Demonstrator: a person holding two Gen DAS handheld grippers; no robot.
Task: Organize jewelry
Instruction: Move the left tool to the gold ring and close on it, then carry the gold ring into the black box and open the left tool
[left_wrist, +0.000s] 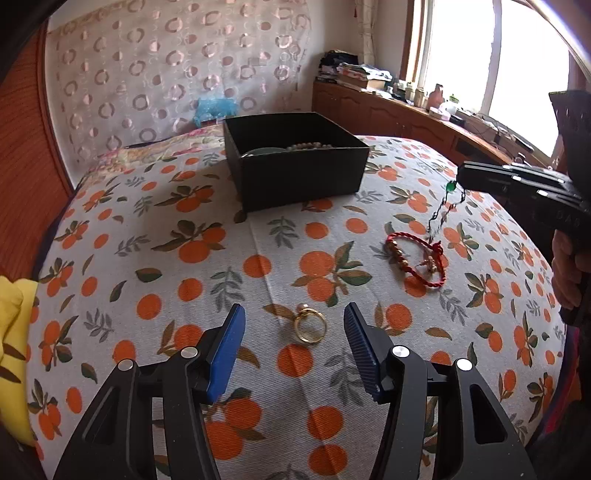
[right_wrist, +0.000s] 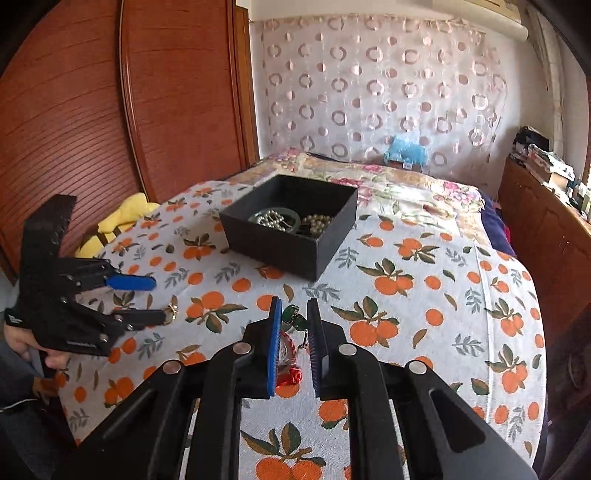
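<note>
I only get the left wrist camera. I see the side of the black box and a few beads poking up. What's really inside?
Observer: The right wrist view looks down into the black box. A green bangle lies there with pale beads piled on it.
Child: Only that?
Observer: No, a darker bead strand lies beside them.
Child: Is the green thing truly pinched over there?
Observer: Yes. Seen from behind its pads, the right hand-held gripper is shut on the green pendant.
</note>
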